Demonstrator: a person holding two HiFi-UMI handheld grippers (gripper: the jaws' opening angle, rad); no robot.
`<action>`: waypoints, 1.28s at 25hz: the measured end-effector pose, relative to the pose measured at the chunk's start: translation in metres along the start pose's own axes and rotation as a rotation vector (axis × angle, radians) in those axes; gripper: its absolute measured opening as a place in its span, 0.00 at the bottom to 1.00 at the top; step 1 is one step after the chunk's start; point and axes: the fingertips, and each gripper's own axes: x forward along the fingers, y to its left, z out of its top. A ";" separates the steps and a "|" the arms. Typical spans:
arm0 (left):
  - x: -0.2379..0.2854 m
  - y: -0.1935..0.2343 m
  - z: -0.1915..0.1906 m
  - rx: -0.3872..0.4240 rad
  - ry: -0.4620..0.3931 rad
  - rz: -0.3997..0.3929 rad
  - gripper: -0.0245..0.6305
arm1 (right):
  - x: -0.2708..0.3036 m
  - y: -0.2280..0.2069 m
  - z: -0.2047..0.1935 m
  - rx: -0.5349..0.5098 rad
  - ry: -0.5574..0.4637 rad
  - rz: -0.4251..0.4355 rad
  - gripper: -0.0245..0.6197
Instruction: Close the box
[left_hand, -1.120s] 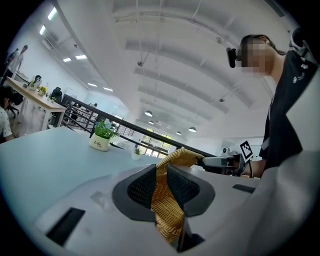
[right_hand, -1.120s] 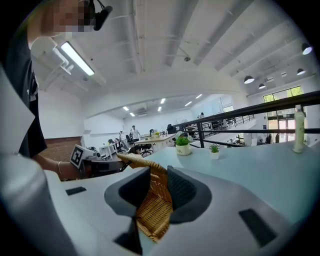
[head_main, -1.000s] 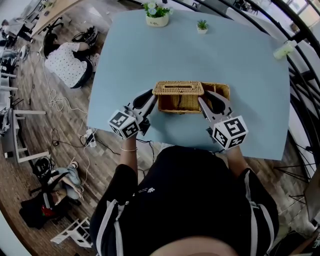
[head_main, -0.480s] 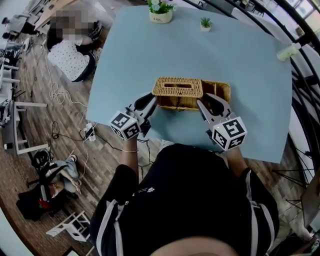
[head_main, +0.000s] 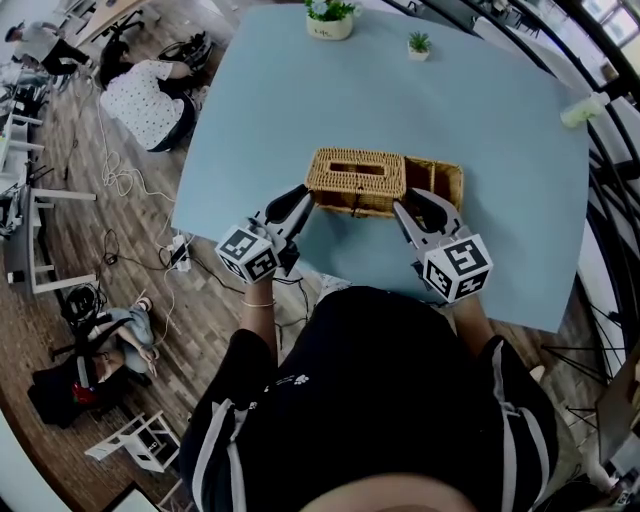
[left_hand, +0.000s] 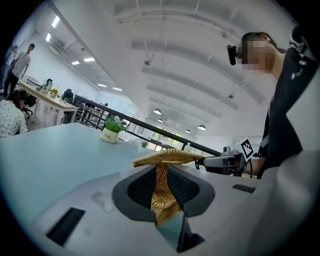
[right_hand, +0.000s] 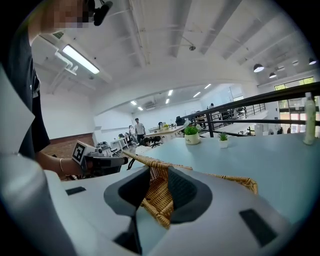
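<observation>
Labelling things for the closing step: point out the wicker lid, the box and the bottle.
lid (head_main: 355, 188), head view, weave below its slot.
box (head_main: 459, 185), head view, its right-hand rim.
bottle (head_main: 585, 108), head view, middle of its body.

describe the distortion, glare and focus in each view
Head view: fisheye bows the table edges, light even, wicker lid sharp. Left gripper view: black round vignette, no harsh glare. Right gripper view: strip light blows out white.

Left tool (left_hand: 160, 172) tight on the wicker lid (left_hand: 167, 157), pale blue table (left_hand: 55, 157) and potted plant (left_hand: 111, 133) beyond.
</observation>
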 end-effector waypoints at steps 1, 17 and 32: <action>-0.001 -0.001 -0.001 0.000 0.000 0.003 0.11 | 0.000 0.000 -0.002 -0.002 0.005 0.002 0.21; -0.006 -0.006 -0.014 -0.019 0.020 0.031 0.11 | -0.001 0.005 -0.025 0.005 0.072 0.027 0.21; -0.006 -0.004 -0.029 -0.078 0.027 0.079 0.11 | -0.002 0.009 -0.042 0.037 0.120 0.028 0.20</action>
